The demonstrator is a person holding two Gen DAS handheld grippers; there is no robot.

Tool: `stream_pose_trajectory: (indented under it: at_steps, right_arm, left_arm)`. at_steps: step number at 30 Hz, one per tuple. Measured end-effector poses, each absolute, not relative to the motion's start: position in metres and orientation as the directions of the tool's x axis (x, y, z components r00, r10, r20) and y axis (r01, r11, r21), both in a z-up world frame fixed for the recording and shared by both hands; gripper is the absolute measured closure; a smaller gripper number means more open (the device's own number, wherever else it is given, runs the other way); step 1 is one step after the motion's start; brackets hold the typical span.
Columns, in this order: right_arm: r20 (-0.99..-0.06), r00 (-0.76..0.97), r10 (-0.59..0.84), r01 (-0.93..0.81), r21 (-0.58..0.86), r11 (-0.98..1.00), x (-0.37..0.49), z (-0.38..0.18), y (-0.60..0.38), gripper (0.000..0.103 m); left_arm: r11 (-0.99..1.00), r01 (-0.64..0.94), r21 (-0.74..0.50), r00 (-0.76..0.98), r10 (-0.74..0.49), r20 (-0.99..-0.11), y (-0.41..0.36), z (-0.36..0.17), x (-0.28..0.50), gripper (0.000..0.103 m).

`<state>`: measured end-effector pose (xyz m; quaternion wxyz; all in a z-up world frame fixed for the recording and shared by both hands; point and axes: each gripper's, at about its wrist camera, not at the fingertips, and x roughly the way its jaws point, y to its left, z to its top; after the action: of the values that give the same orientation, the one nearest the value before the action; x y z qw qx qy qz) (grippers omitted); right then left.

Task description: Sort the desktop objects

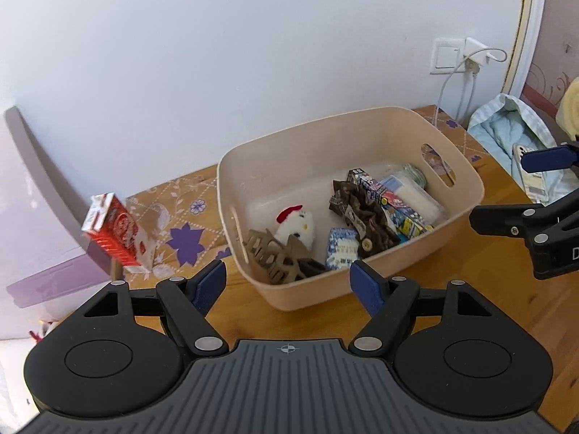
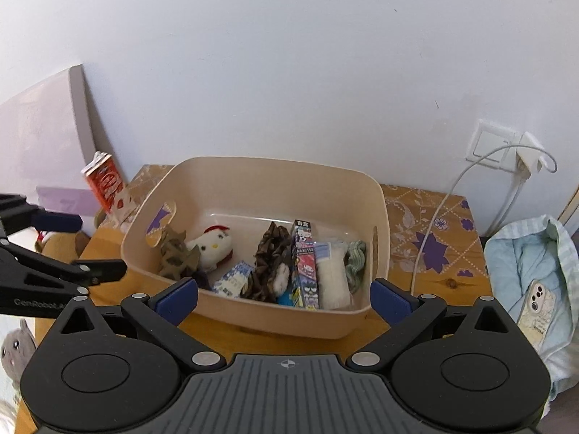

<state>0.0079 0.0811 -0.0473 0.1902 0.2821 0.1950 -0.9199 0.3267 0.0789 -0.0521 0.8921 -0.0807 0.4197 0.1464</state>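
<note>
Your beige bin (image 1: 466,195) sits on the wooden table (image 1: 506,307), already holding toys and packets. The red box (image 1: 117,235) stands outside, far left by the wall, leaning. Your left gripper (image 1: 287,282) is nearer it. Your right gripper (image 2: 286,298) faces the bin. Both have fingers apart, holding nothing.

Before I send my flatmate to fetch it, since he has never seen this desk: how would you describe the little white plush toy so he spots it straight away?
Find the beige plastic bin on the wooden table against the white wall. The plush toy lies inside it towards the left end, beside a brown cut-out piece. It is the only soft white thing with a red tuft on its head.
</note>
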Motion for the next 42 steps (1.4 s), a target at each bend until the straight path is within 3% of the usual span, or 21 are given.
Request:
stream_pose_trajectory:
  at_steps: [11,18,42]
  right_arm:
    - [-0.534,-0.794,-0.290,0.508,-0.321,-0.799,0.100,-0.036,0.102,0.000]
    - [-0.529,-0.786,-0.320,0.520,-0.286,-0.805,0.154,-0.025,0.130,0.000]
    - [-0.489,-0.814,-0.314,0.506,-0.331,-0.797,0.279,-0.019,0.200,0.000]
  left_arm:
    - [0.933,-0.359,-0.026,0.619,0.217,-0.755,0.025,-0.014,0.264,0.026]
    - [0.917,-0.392,-0.073,0.625,0.207,-0.753,-0.008,0.009,0.221,0.026]
    - [0.951,-0.307,-0.042,0.672,0.185,-0.717,-0.122,0.062,0.102,0.026]
